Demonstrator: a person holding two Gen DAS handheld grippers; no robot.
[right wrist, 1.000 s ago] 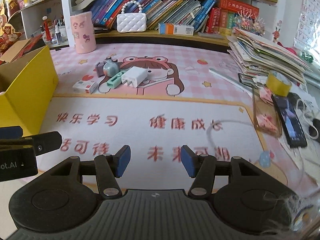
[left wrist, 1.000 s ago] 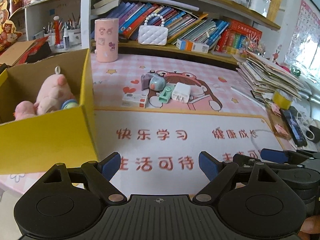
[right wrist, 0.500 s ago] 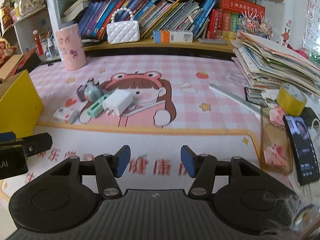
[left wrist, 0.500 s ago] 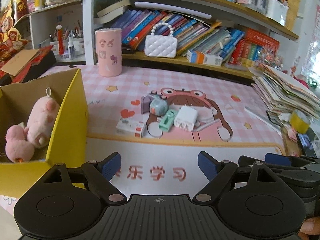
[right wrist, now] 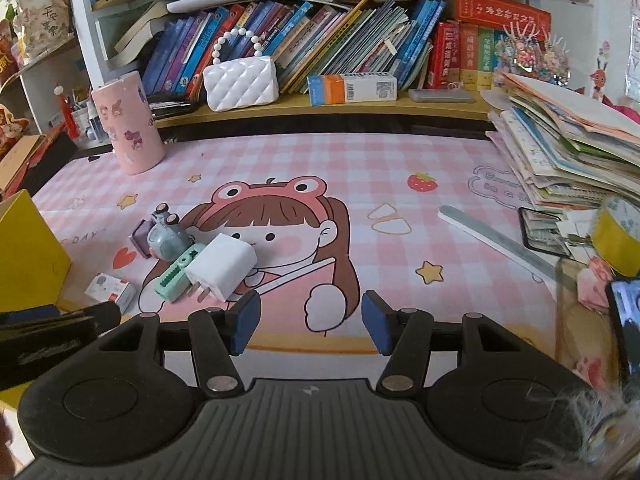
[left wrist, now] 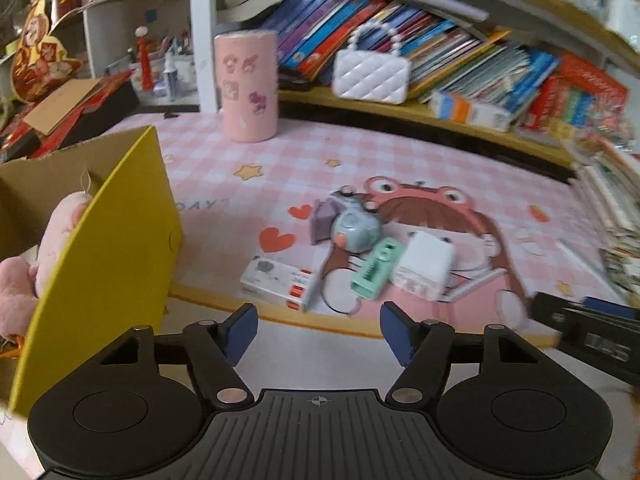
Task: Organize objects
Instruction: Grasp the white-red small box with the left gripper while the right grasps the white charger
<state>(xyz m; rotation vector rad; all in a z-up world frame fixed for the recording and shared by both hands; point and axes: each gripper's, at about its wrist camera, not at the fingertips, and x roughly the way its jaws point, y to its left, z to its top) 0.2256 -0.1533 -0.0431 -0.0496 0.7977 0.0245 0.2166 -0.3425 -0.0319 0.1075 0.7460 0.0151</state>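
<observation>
From the left wrist, the left gripper (left wrist: pixel 318 334) is seen empty, its jaws apart and just narrowed, above a white rectangular carton (left wrist: pixel 280 285), a mint-green plastic stapler (left wrist: pixel 373 270) and a white cube charger (left wrist: pixel 425 266). A yellow cardboard box (left wrist: pixel 108 264) stands at left. From the right wrist, the right gripper (right wrist: pixel 310 328) is held apart, empty, the charger just beyond its left finger.

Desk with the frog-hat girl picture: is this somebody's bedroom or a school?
Most likely a child's study desk at home, though no bed shows. A pink checked cartoon desk mat covers it, children's books crowd the shelf behind, and a pink plush toy sits in a yellow cardboard box.
</observation>
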